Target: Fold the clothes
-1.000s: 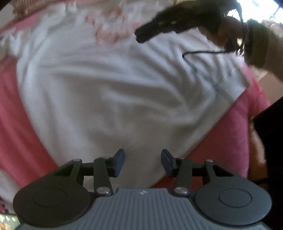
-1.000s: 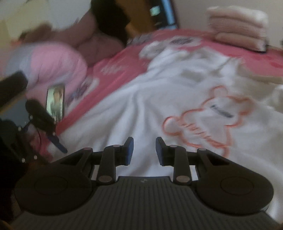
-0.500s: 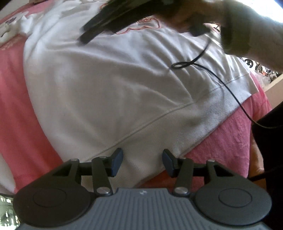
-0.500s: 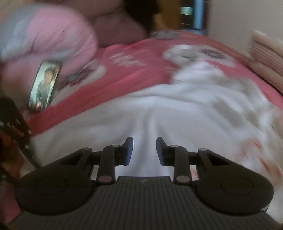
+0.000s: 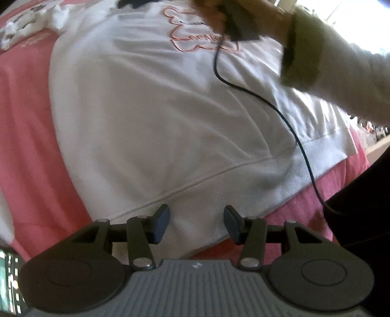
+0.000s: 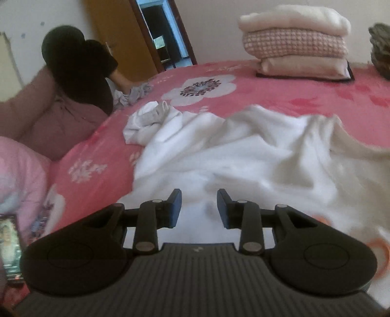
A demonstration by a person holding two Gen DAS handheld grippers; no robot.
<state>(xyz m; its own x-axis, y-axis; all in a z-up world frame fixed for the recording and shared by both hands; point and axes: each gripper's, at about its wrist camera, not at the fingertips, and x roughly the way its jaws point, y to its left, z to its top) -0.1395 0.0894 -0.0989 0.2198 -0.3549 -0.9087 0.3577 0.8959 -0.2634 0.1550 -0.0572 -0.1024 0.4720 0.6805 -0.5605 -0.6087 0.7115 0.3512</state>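
Observation:
A white sweatshirt (image 5: 156,117) with a pink outlined print (image 5: 195,36) lies spread on the pink flowered bedsheet (image 5: 26,126). My left gripper (image 5: 196,223) hovers open just over its ribbed hem (image 5: 195,195), nothing between the fingers. In the left wrist view a hand (image 5: 219,12) and pale sleeve (image 5: 341,73) hold the right device over the print, a black cable (image 5: 280,114) trailing across the cloth. My right gripper (image 6: 199,207) is open above the rumpled upper part of the sweatshirt (image 6: 243,156); one bunched sleeve (image 6: 146,119) lies toward the far left.
A stack of folded blankets (image 6: 295,41) sits at the bed's far side, a grey knit bundle (image 6: 380,46) beside it. A dark plush toy (image 6: 78,68) and pink pillow (image 6: 19,175) lie at the left, with a phone (image 6: 11,246) near them. An open doorway (image 6: 165,31) is behind.
The right gripper has swung from the bed's left edge toward the sweatshirt's upper part. The left gripper has drawn back so the hem sits between its fingertips. Both stay open.

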